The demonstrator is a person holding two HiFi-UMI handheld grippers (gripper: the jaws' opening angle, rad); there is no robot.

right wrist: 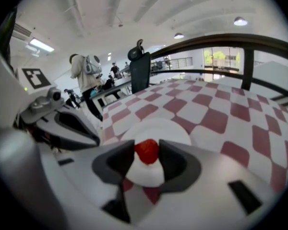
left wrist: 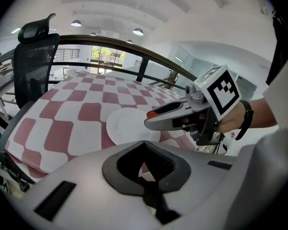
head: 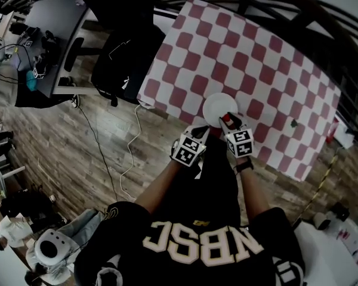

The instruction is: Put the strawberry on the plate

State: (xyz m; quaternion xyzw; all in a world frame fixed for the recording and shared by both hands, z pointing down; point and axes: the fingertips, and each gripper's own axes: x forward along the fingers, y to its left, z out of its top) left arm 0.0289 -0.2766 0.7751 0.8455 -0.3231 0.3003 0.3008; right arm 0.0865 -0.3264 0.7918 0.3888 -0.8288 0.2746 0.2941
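Red-and-white checked bench: right gripper jaws grip a small glossy red strawberry over a round white plate; left gripper jaws closed, empty.

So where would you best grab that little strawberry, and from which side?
Across its middle, one pad on each flank, coming in from the person's side of the table. The strawberry is small and rounded, so opposite sides give the firmest hold. The right gripper holds it that way, over the plate.

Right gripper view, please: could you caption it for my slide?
Right claw holds a strawberry over the white plate on a checkered tablecloth.
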